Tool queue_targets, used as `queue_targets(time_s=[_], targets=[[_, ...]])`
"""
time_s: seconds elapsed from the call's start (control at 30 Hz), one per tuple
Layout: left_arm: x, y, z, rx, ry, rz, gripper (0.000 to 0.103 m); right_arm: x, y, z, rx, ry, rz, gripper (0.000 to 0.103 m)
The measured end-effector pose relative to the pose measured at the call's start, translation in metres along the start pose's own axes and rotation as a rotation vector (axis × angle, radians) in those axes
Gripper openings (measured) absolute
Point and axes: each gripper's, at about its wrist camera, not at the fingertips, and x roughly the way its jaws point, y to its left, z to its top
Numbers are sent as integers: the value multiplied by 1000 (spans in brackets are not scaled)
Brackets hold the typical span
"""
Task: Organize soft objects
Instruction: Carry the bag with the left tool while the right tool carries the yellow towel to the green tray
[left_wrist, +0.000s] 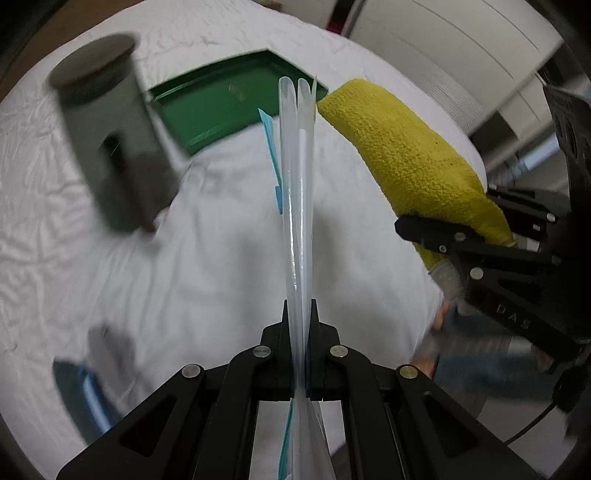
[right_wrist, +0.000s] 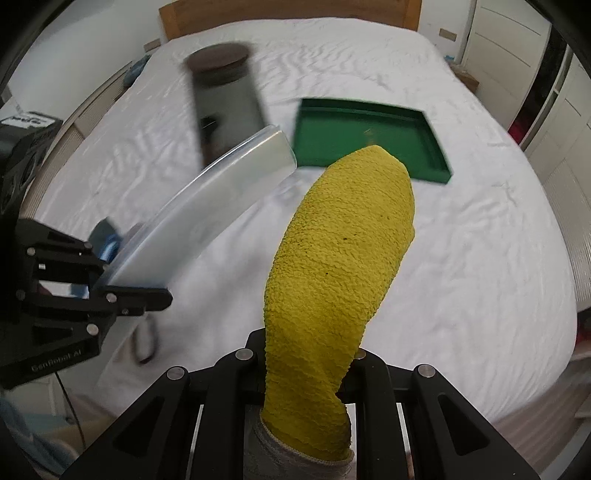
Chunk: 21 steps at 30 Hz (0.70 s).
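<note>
A fuzzy yellow sock (right_wrist: 343, 258) with a grey cuff stands up out of my right gripper (right_wrist: 310, 343), which is shut on it near the cuff. My left gripper (left_wrist: 298, 321) is shut on a clear plastic zip pouch (left_wrist: 297, 184) with a blue closure, seen edge-on. In the right wrist view the pouch (right_wrist: 207, 206) slants up from the left gripper (right_wrist: 129, 271) at the left. From the left wrist, the sock (left_wrist: 406, 147) and right gripper (left_wrist: 447, 210) sit at the right. Both are held above a white bed, short of a green tray (right_wrist: 332, 140).
A grey cylinder with a dark lid (right_wrist: 229, 99) stands on the sheet (right_wrist: 461, 258) left of the tray (left_wrist: 229, 110), blurred. A wooden headboard (right_wrist: 288, 14) lies beyond, and white cupboard doors (right_wrist: 517, 55) to the right. A blurred blue-grey item (left_wrist: 85, 391) lies at the bed's near left edge.
</note>
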Motion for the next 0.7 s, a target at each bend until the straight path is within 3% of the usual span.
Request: queue_targets(time_s=[0.13, 0.3, 0.47, 0.7], targets=[[33, 0, 70, -96, -84, 44, 2, 15, -63, 44, -25, -74, -3, 16], [65, 21, 140, -249, -169, 106, 2, 44, -108, 113, -76, -173, -2, 16], [99, 57, 196, -377, -233, 192, 2, 76, -126, 165, -133, -240, 15, 16], [143, 115, 241, -516, -256, 294, 2, 155, -129, 209, -199, -227, 17, 16]])
